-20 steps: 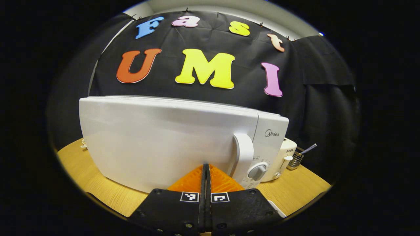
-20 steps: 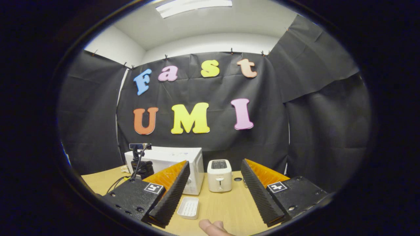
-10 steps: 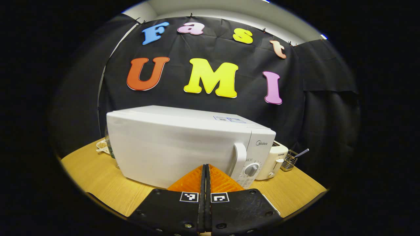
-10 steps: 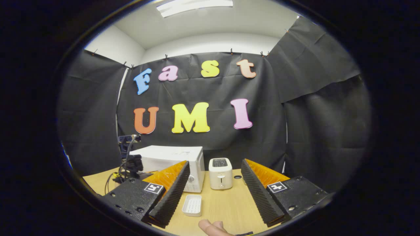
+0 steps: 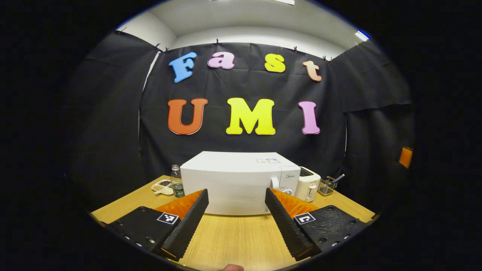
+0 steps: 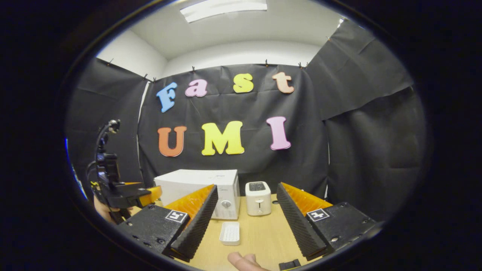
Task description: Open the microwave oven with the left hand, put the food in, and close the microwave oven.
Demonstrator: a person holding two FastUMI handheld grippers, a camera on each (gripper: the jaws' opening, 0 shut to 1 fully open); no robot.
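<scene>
The microwave oven (image 5: 235, 183) stood closed straight ahead of the left gripper (image 5: 236, 216), whose jaws were spread wide and held nothing, bare wooden table (image 5: 233, 241) between them. Beyond that gripper's left finger sat one bottle (image 5: 176, 181) and one divided dish (image 5: 162, 186) of small foods. The right gripper (image 6: 244, 212), also agape and empty, faced one white tray (image 6: 230, 233) and one toaster (image 6: 258, 198).

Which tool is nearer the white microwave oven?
Left. The left tool faces the white microwave oven front-on across bare table; the right tool sits farther back, toward the toaster side.
</scene>
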